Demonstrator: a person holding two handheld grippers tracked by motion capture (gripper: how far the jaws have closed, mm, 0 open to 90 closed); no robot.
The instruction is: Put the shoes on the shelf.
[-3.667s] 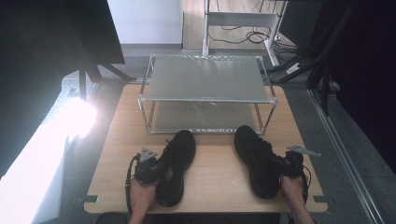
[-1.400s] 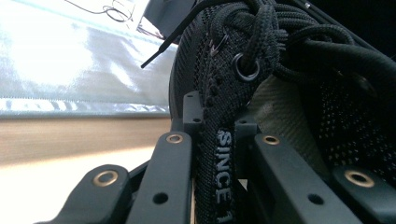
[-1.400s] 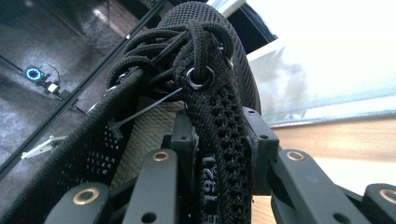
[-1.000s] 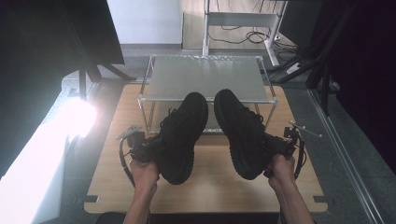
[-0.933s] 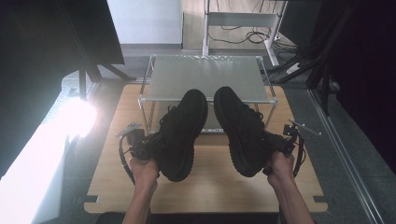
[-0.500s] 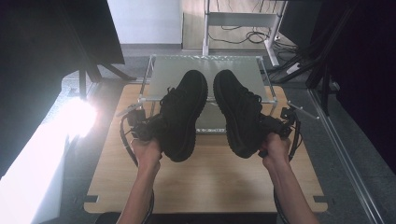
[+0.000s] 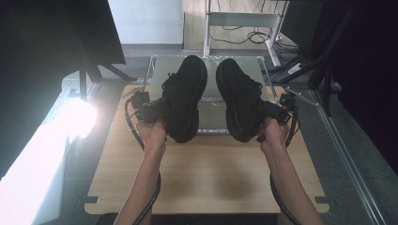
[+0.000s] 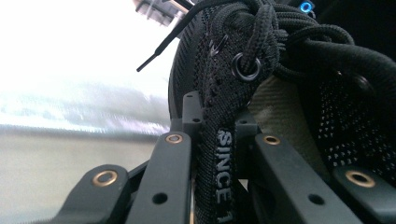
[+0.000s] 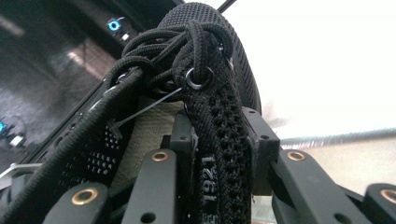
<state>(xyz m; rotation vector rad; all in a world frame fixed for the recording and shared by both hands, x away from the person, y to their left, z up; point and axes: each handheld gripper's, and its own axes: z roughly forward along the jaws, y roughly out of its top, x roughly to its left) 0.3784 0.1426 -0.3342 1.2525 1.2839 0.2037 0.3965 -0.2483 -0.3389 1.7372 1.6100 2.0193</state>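
With each gripper's fingers clenched only on a collar edge, the left shoe point(image 7: 184, 96) or right shoe point(image 7: 239, 104) could have slipped free above the rack point(image 7: 206, 125).

Wooden counter point(image 7: 206, 183), metal wire rack point(image 7: 206, 65) at far edge; grey floor point(image 7: 356, 154); bright glare point(image 7: 75, 117) left; white desk frame point(image 7: 239, 19) behind.

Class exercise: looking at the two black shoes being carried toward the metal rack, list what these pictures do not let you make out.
- Left shoe: printed wording cut off by the bottom edge, left gripper view.
- Right shoe: print partly hidden by the jaws, right gripper view.
- Rack: lower shelf covered by both shoes, high view.
- Floor at left: washed out by lamp glare, high view.
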